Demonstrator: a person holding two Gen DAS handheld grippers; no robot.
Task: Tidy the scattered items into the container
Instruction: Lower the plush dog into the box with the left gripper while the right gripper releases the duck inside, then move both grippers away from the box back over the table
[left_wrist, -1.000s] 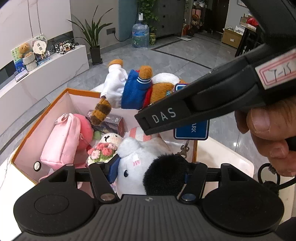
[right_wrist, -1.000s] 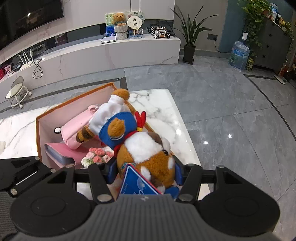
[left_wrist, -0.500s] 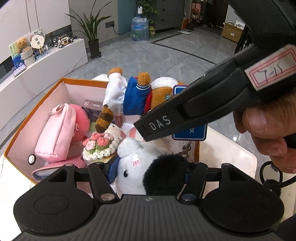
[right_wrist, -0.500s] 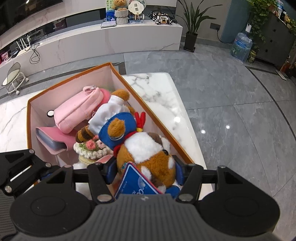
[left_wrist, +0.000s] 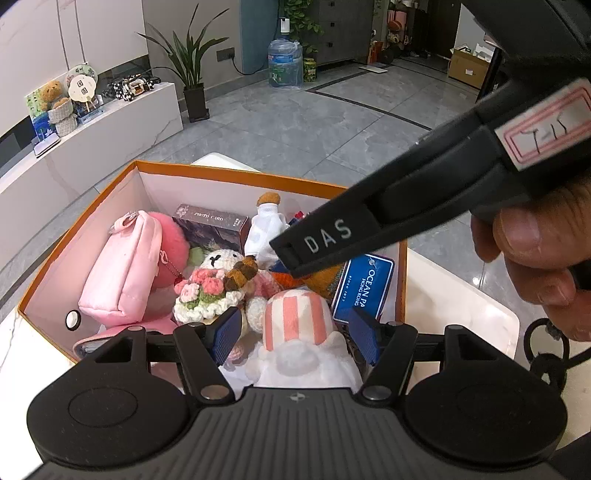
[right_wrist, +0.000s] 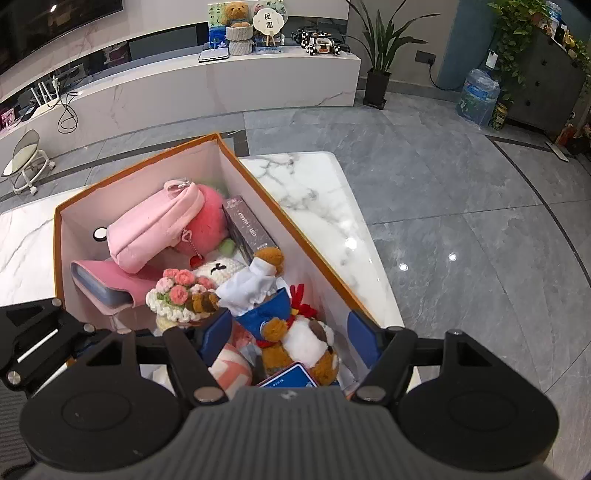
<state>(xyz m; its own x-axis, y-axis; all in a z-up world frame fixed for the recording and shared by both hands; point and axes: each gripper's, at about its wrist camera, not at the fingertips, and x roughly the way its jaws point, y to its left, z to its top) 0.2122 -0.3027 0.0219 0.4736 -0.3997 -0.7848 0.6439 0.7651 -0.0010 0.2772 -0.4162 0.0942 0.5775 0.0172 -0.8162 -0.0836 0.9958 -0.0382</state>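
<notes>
Both tongs stand released over the orange box (right_wrist: 284, 218) on the marble surface (right_wrist: 314, 192). The brown plush (right_wrist: 299, 339) lies inside the box between the right tongs (right_wrist: 288, 332); the striped plush (left_wrist: 295, 317) lies between the left tongs (left_wrist: 295, 332).

The left tool (left_wrist: 293, 334) hangs over the orange-rimmed box (left_wrist: 236, 171), its blue pads spread apart around a pink-and-white striped plush (left_wrist: 295, 321) without touching it. Inside lie a pink pouch (left_wrist: 123, 267), a crocheted bouquet (left_wrist: 203, 291), a photo card box (left_wrist: 212, 229) and a blue tag (left_wrist: 364, 286). The right tool (left_wrist: 406, 221) reaches in from the right, gripped by a hand (left_wrist: 543, 258).
</notes>
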